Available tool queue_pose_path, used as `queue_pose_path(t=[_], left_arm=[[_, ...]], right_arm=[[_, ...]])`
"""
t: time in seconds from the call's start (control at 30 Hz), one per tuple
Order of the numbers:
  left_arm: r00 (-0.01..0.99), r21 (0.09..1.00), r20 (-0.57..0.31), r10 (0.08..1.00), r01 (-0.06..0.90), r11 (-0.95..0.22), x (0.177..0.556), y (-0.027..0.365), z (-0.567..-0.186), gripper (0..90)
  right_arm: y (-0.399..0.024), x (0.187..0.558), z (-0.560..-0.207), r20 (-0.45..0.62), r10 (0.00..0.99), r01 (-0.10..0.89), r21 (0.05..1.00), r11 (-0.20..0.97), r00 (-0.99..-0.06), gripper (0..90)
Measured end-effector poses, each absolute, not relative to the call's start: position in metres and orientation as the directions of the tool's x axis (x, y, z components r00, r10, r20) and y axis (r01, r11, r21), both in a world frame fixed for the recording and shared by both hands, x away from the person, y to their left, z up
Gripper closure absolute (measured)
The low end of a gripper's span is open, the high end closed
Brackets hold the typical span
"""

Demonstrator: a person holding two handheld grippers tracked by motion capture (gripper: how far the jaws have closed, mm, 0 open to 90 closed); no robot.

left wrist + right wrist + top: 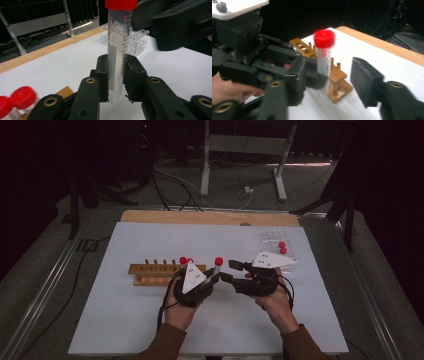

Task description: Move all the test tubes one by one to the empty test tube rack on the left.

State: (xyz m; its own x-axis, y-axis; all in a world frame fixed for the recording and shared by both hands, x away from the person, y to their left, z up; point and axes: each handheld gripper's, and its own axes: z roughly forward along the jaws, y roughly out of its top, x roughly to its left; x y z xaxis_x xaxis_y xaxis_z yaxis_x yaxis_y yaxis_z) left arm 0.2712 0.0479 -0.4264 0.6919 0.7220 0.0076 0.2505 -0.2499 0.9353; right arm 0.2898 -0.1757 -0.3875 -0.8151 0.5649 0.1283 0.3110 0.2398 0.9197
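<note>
A: Dark room, cables on the floor behind, and a white table (150,330) with a wooden strip along its far edge. What's on it?

B: A wooden rack (150,272) left of centre, holes along the top, two red-capped tubes (183,260) standing at its right end. Far right, a clear plastic rack (277,247) with red caps showing inside.

A: And the hands?

B: Both near the middle. The left gripper (117,80) is clamped on a clear tube (117,57) with a red cap (121,4), held upright above the table, pointed tip hanging below the jaws.

A: Any writing on that tube?

B: Black graduation marks run up one side and there's a blank white label strip. No numbers or brand I can read.

A: The right gripper?

B: The right gripper (329,82) has its jaws spread wide, one either side of that same tube, neither one touching it. In the high view it sits just right of the tube (218,268), jaws pointing left towards it.

A: Behind the tube?

B: The wooden rack's end, pegs upright, in the right gripper view.
</note>
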Motion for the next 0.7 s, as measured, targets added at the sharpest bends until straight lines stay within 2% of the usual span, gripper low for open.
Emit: queue_pose_path(t=[0.03,0.13,0.27,0.4,0.7], left_arm=[[0.685,0.939,-0.002,0.728,0.252,-0.234,0.272,0.053,-0.425,76.1],[0.680,0.942,-0.011,0.733,0.252,-0.221,0.272,0.059,-0.424,76.1],[0.672,0.950,-0.028,0.740,0.249,-0.189,0.271,0.073,-0.421,76.0],[0.667,0.955,-0.039,0.744,0.244,-0.168,0.270,0.084,-0.419,76.0],[0.624,0.959,-0.048,0.780,0.246,-0.137,0.271,0.112,-0.416,76.0]], right_arm=[[-0.181,0.290,-0.388,0.120,0.578,0.308,0.921,0.238,-0.807,31.7],[-0.186,0.291,-0.390,0.103,0.604,0.304,0.922,0.241,-0.790,15.6],[-0.194,0.292,-0.395,0.062,0.656,0.294,0.922,0.251,-0.753,3.0],[-0.209,0.295,-0.402,0.058,0.689,0.305,0.921,0.243,-0.722,0.0],[-0.244,0.294,-0.411,0.047,0.756,0.317,0.924,0.217,-0.653,0.0]])
